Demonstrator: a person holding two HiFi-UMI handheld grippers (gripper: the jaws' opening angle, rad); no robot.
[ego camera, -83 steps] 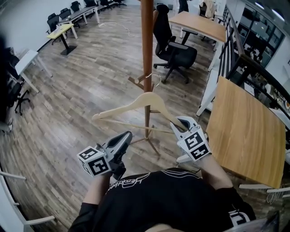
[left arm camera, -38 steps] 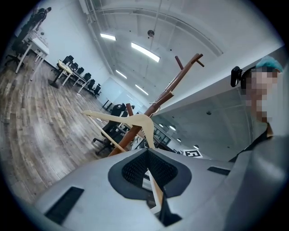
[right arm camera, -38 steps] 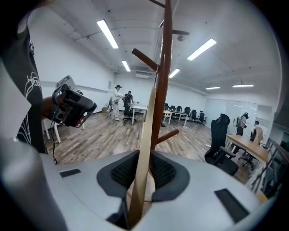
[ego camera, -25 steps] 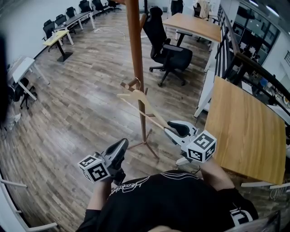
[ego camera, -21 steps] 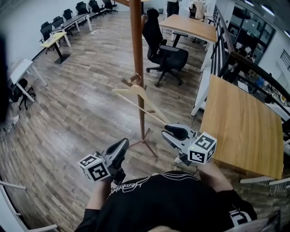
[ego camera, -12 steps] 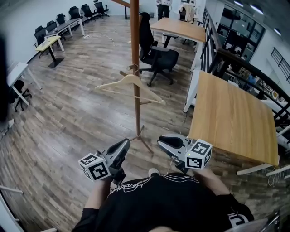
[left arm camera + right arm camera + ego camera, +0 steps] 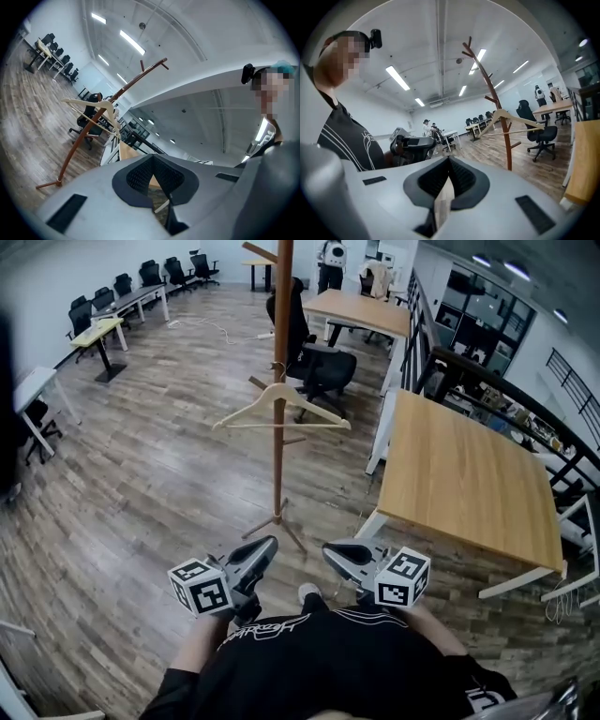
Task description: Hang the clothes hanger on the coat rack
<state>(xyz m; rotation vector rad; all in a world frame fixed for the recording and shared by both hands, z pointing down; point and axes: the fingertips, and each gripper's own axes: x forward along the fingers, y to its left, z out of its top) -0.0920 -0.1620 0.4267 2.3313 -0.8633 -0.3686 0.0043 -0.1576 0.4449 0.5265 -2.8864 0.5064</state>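
A pale wooden clothes hanger hangs by its hook from a low peg of the brown coat rack, level and free of both grippers. It also shows in the left gripper view as the hanger on the rack, and in the right gripper view as the hanger on the rack. My left gripper and right gripper are held low near my body, well short of the rack's foot. Both are shut and hold nothing, as the left gripper and right gripper show up close.
A large wooden table stands to the right of the rack, with a black railing behind it. A black office chair sits behind the rack. Desks and chairs line the far left wall. Wood floor surrounds the rack's feet.
My right gripper let go of the hanger's end, drew back toward my body and shut. The hanger swung round and now hangs level on the rack. I have stepped back.
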